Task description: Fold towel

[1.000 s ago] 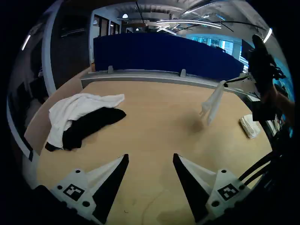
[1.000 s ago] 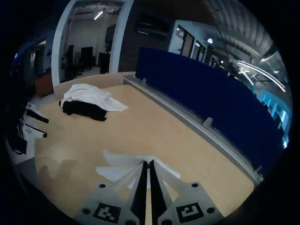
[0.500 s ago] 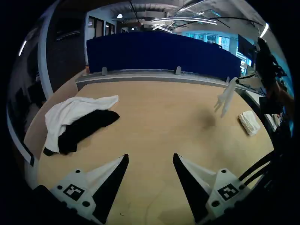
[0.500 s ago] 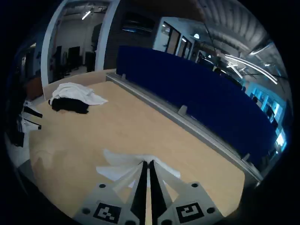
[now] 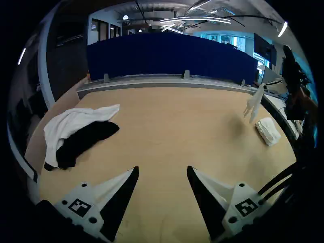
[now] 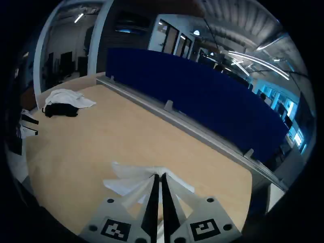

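The thin white cloth towel (image 6: 131,181) hangs bunched from the right tool (image 6: 159,176), whose two fingers are clenched together on it, above the right end of the pale wooden surface (image 5: 174,121). In the left gripper view this towel (image 5: 253,106) dangles just beside a folded white towel (image 5: 267,130) lying near the edge. The left tool (image 5: 162,168) is released, fingers spread wide over bare wood. Well apart, at the far left, a crumpled white cloth (image 5: 69,120) lies partly over a black cloth (image 5: 83,139). A dark blue partition (image 5: 170,52) runs along the back.
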A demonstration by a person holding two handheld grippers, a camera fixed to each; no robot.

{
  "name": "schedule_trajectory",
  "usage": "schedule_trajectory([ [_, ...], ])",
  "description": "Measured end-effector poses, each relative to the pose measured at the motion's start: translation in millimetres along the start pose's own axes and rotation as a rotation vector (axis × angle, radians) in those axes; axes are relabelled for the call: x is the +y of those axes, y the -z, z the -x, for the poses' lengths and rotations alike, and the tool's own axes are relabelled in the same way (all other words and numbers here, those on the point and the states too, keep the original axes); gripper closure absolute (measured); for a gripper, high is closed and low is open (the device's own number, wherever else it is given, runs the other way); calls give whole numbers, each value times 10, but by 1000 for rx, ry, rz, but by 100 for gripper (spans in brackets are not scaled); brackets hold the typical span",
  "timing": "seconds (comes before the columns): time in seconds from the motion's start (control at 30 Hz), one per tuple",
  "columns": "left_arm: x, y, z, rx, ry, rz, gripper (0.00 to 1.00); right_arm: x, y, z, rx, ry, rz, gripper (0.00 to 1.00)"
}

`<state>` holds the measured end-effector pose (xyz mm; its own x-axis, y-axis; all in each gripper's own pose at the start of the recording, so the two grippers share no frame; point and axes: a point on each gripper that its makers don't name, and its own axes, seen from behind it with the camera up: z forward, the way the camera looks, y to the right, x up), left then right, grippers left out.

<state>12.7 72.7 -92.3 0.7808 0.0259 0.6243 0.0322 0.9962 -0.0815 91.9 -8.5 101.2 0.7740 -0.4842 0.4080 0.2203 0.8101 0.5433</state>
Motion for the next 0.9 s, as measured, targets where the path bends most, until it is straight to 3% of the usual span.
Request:
schedule_trajectory([
  [0.47,267,-67,-44,-8,-27,16,13,631,334,504,-50,-25,79,96],
  [0.9,338,-45,-83,-8,-46,22,13,789,516,875,-88,-67,113,96],
])
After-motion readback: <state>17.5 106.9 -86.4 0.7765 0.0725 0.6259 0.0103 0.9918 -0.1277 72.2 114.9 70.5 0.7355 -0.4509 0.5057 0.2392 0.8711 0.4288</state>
